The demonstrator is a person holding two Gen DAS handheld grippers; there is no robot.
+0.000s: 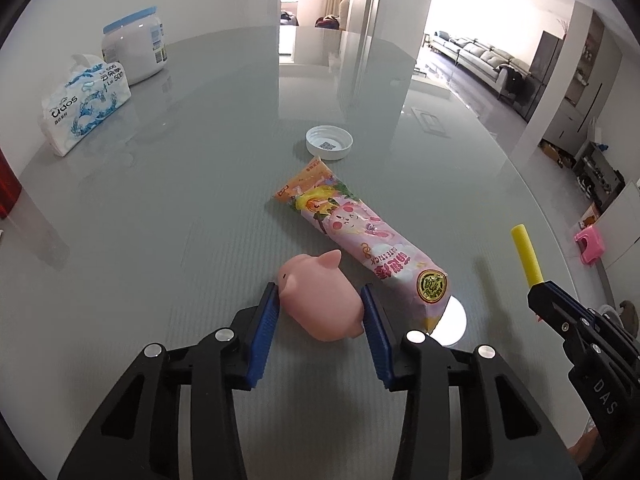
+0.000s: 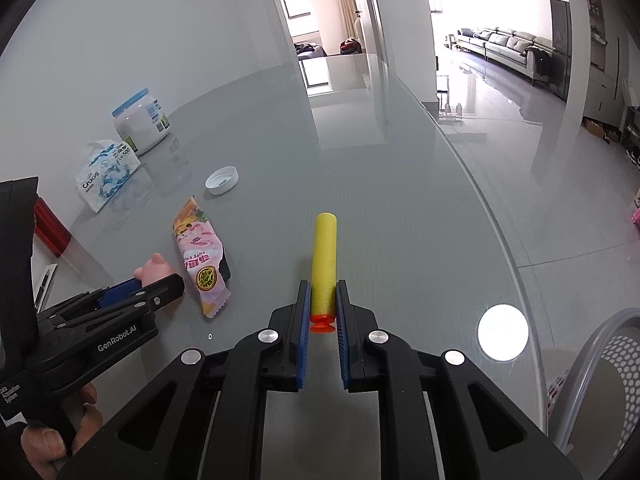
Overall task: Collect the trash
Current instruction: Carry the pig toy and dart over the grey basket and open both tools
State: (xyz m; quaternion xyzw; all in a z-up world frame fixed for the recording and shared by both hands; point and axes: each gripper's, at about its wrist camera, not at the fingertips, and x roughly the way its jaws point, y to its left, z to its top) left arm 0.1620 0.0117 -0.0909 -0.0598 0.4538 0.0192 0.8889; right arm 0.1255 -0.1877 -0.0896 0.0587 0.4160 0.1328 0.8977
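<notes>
My left gripper (image 1: 320,296) is shut on a pink toy pig (image 1: 320,300), its blue pads pressing both sides, low over the glass table (image 1: 180,200). My right gripper (image 2: 323,292) is shut on a yellow foam dart (image 2: 325,256) with an orange suction tip; the dart also shows in the left wrist view (image 1: 526,254). A pink snack wrapper (image 1: 360,232) lies just right of the pig and also shows in the right wrist view (image 2: 202,256). A white bottle cap (image 1: 329,142) lies beyond the wrapper; it also shows in the right wrist view (image 2: 222,180).
A tissue pack (image 1: 84,104) and a white jar with a blue lid (image 1: 134,50) stand at the far left. A red object (image 2: 52,228) lies at the left edge. A grey mesh basket (image 2: 600,384) sits off the table's right edge. The table edge curves on the right.
</notes>
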